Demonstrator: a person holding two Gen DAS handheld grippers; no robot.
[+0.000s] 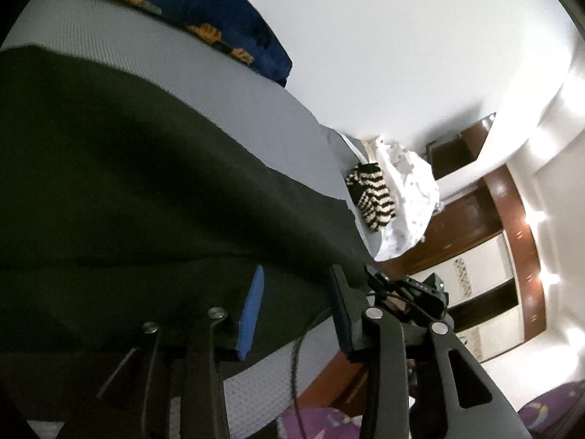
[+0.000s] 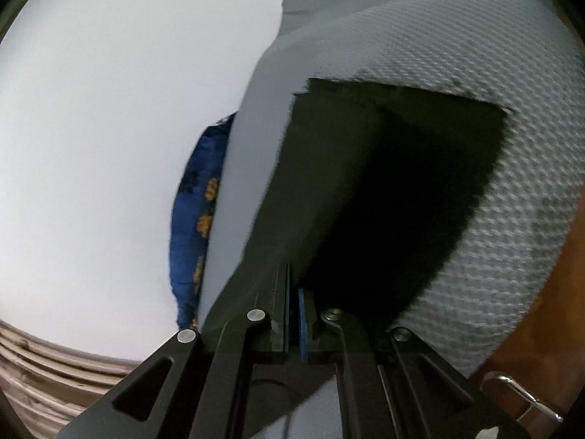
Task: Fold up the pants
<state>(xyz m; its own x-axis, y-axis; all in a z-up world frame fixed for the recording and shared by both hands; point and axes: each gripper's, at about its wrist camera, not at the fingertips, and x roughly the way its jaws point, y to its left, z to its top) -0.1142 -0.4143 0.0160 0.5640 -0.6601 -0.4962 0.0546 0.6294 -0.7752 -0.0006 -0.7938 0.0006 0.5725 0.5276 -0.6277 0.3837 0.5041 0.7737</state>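
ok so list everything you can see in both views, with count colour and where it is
pants: one, black, spread on the mattress
mattress: one, grey textured, under the pants
pillow: one, blue with orange print, mattress far edge by the wall
striped cloth: one, black and cream, mattress end
white cloth: one, beside the striped cloth
wardrobe: one, brown and white, background
left gripper: one, black with blue pads, open over the pants
right gripper: one, black, shut on the pants edge
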